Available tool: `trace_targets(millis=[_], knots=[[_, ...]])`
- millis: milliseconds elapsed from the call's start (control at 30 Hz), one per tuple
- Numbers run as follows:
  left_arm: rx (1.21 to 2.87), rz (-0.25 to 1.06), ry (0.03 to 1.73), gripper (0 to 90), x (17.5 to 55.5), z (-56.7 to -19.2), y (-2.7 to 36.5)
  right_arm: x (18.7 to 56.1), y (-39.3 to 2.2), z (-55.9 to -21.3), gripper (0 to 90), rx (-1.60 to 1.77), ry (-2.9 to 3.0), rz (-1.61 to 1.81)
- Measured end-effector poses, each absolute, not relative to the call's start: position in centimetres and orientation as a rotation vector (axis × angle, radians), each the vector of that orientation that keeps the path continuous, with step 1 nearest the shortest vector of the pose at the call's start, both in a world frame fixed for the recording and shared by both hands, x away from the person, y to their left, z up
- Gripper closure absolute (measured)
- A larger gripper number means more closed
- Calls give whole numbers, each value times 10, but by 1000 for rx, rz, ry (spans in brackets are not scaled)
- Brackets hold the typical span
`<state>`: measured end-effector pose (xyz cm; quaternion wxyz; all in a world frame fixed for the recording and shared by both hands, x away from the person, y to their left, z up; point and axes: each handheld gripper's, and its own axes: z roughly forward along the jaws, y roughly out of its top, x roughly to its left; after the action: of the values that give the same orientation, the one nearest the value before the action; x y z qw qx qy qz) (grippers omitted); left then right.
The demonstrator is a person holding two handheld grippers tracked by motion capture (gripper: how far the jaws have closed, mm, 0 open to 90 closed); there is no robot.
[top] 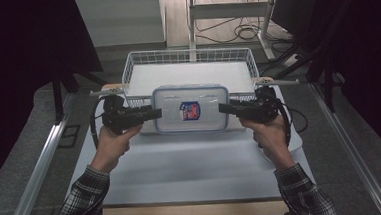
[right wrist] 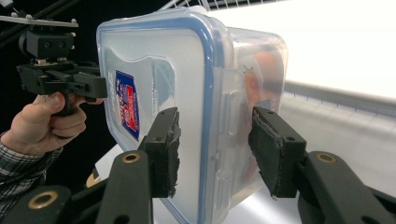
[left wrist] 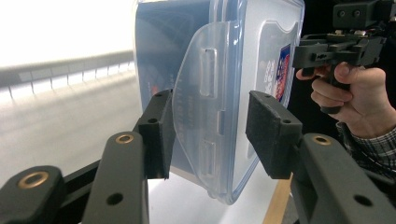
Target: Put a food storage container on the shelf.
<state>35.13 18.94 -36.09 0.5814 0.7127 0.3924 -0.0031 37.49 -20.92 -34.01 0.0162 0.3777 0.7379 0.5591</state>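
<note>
Clear plastic container with a blue-rimmed snap lid and a red-blue label, held between 2 grippers over the white tabletop, just near of the wire basket.

Left gripper: grips the container's left end. In the left gripper view its jaws bracket the end latch flap; 1 pad lies against the flap, the other stands a little off the lid side, so the jaws are partly spread around the end rather than visibly squeezing it. Contact on the second pad cannot be confirmed.

Right gripper: same arrangement at the right end. In the right gripper view the jaws straddle the lid rim, 1 pad on the lid face, the other near the tub wall, part-open around the end; firm pinch not confirmed.

Contents: something orange-red shows through the tub wall, not identifiable.

Progress (judgement): pickup looks done, since the container appears clear of the tabletop and carried level by both ends. Basket holds nothing that can be made out. Remaining, as far as can be judged: carry the container far-ward over the basket rim, lower it inside, release both ends.

Risk: a 2-ended hold on smooth plastic may slip if either hand drifts outward.
</note>
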Motion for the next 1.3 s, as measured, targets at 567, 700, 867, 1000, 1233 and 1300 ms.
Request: trace_targets(millis=[567,700,867,1000,1233,1300], knots=[[1645,3,924,527,390,-323,195,412,-202,-304,529,1156,2253,1770],[1633,-12,936,527,401,-321,195,422,-202,-298,527,1170,2239,1770],[1635,-11,947,527,414,-318,193,436,-202,-295,521,1195,2221,1777],[1639,-17,959,526,424,-318,192,446,-203,-297,517,1212,2213,1776],[1640,-29,1000,509,439,-324,189,459,-200,-299,515,1241,2205,1748],[1634,-32,1002,507,442,-325,190,461,-200,-300,515,1249,2203,1751]])
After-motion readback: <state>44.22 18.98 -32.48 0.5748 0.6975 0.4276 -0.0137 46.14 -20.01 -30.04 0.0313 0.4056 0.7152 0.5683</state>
